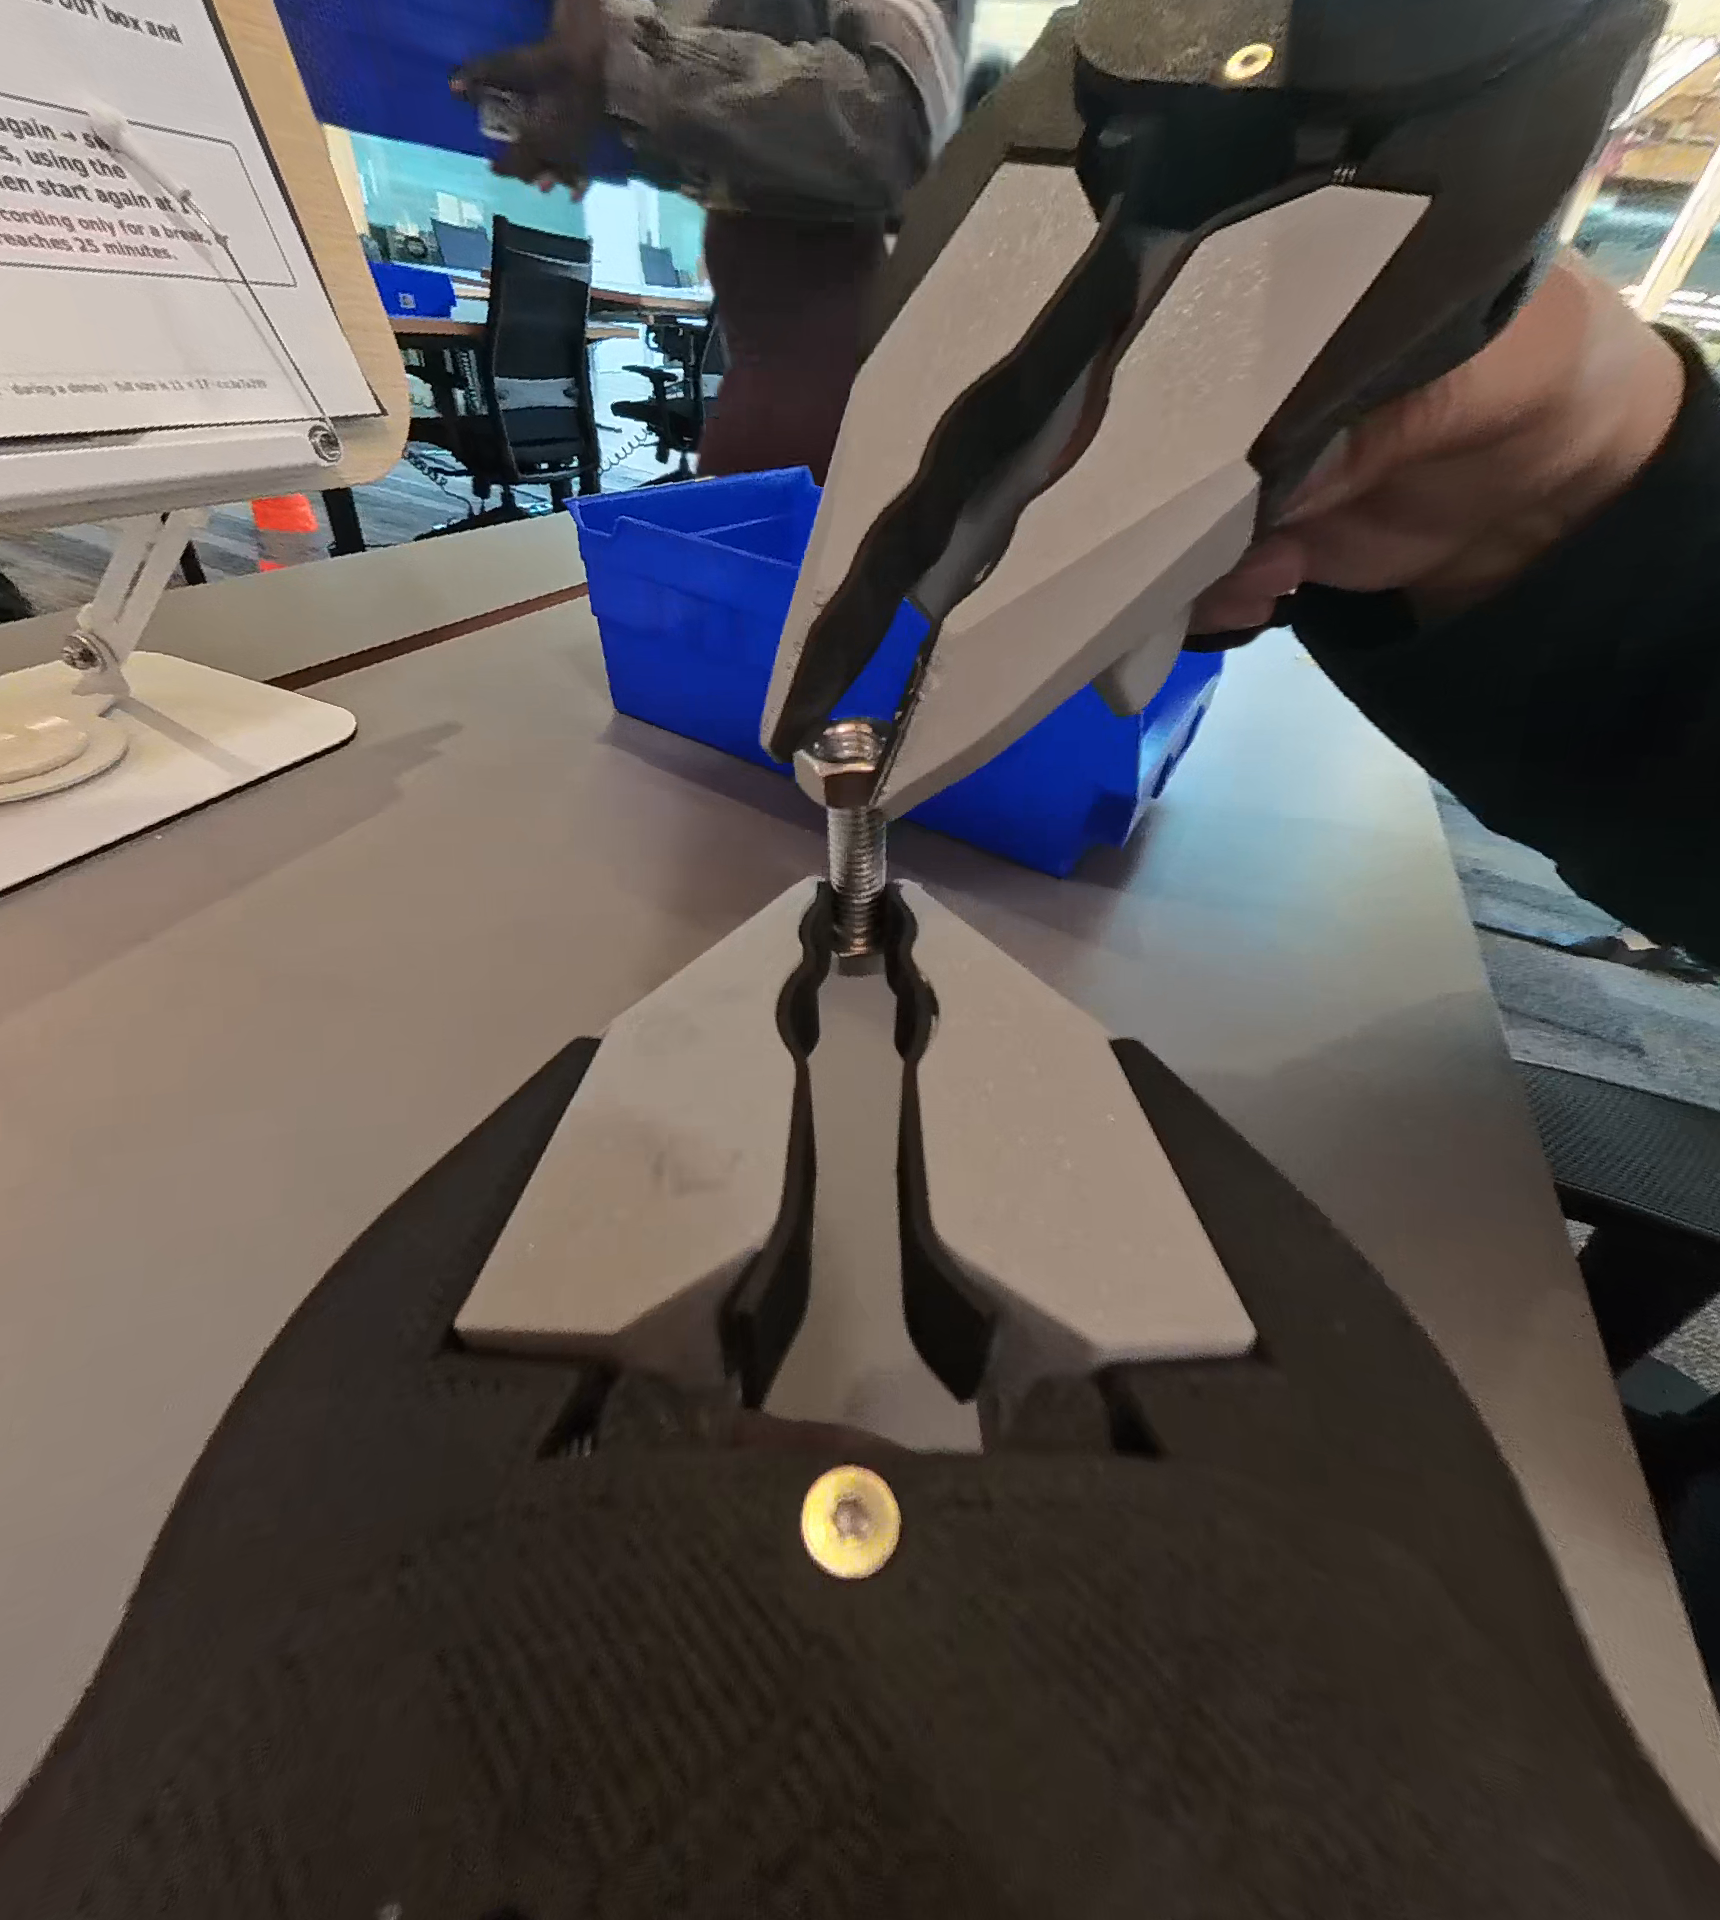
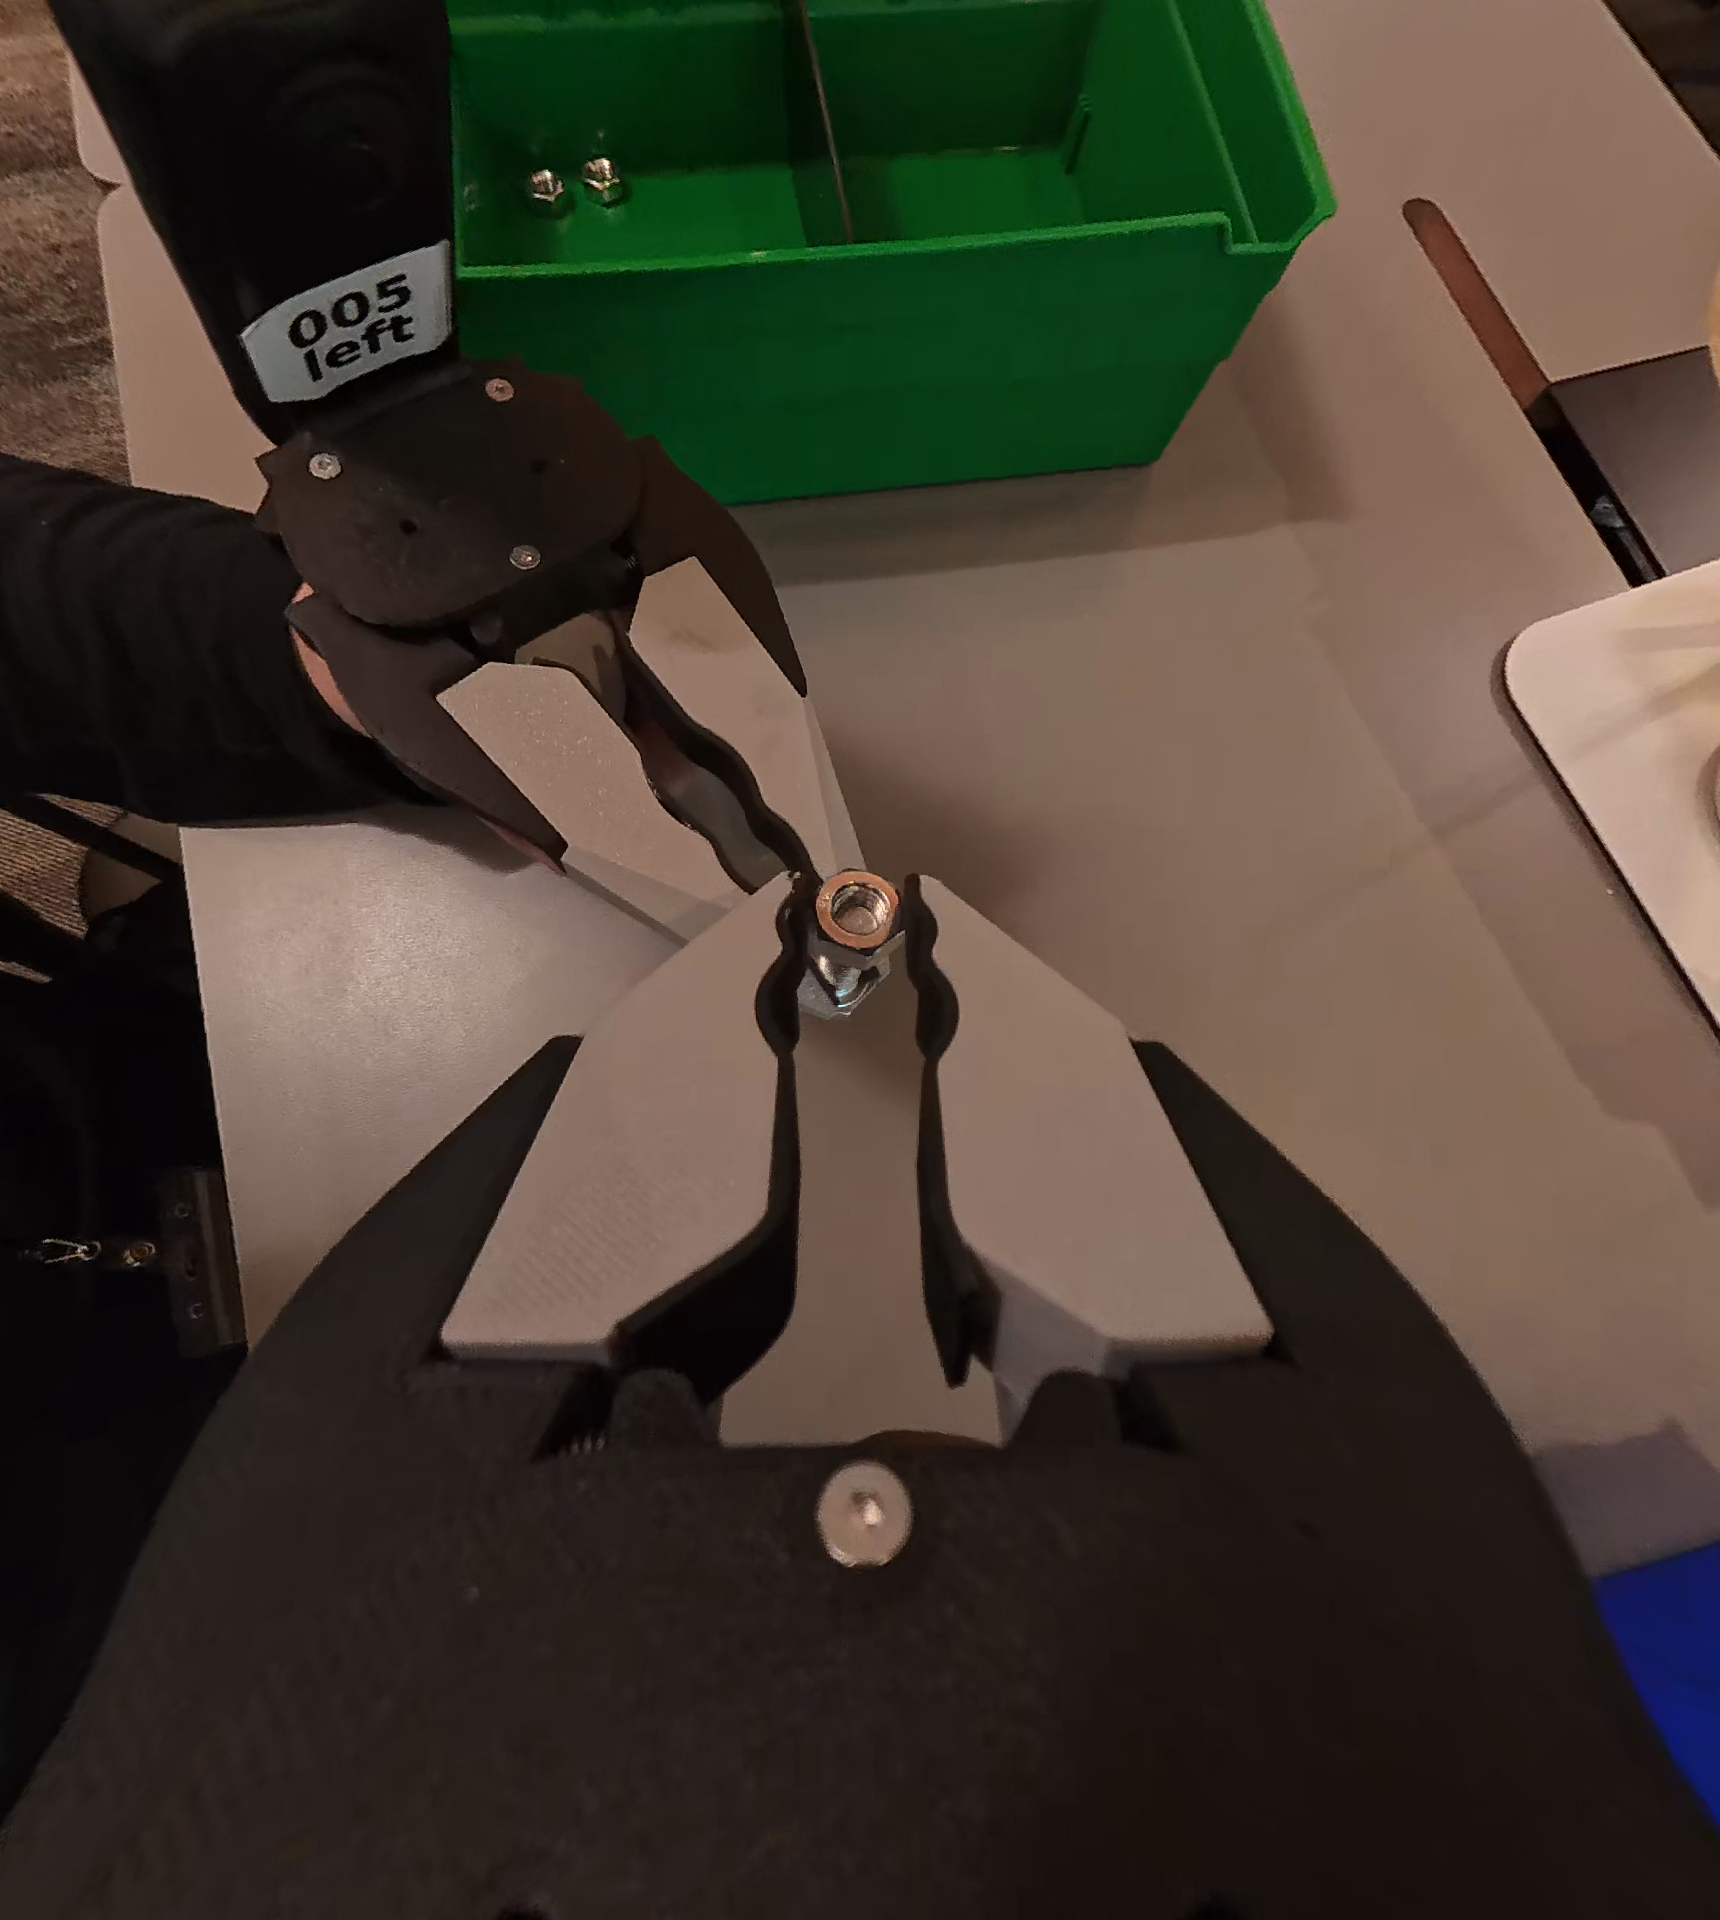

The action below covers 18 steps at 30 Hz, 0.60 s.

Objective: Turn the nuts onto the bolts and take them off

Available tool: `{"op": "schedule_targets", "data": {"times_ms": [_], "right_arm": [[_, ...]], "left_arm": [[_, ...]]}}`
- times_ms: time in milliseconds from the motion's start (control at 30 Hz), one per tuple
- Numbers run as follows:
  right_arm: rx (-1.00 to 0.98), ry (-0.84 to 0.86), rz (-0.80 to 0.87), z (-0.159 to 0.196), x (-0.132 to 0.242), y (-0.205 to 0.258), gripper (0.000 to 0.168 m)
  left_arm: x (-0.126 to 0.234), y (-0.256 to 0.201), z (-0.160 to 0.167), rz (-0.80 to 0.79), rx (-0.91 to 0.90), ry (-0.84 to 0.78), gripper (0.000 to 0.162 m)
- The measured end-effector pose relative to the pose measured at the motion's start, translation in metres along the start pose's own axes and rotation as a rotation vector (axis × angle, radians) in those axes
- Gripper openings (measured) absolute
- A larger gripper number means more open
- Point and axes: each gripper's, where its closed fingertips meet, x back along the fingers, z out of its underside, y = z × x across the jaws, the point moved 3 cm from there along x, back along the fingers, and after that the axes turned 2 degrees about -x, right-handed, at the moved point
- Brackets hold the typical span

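Left tongs (image 1: pixel 856 914) clenched on upright bolt (image 1: pixel 854 847) above the desk (image 1: pixel 368 935); right tongs (image 2: pixel 854 925) clenched on nut (image 2: pixel 854 912) at bolt's top. Green bin (image 2: pixel 835 343) beyond.

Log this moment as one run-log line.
left gripper: shut on bolt, upright | right gripper: shut on nut at bolt top | green bin: two loose nuts

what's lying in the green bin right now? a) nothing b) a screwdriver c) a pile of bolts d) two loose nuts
d: the right wrist view shows two small nuts side by side in the left compartment of the green bin, with nothing else visible in it.
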Motion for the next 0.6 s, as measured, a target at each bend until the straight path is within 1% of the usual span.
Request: {"op": "schedule_targets", "data": {"times_ms": [200,600], "right_arm": [[-0.009,0.007,0.004,0.0032,-0.0012,-0.0009,0.016],[-0.033,-0.016,-0.027,0.0061,-0.0015,-0.0004,0.018]], "left_arm": [[-0.001,0.0006,0.0026,-0.017,-0.027,0.02,0.007],[-0.0014,-0.0003,0.0035,-0.007,-0.024,0.024,0.007]]}}
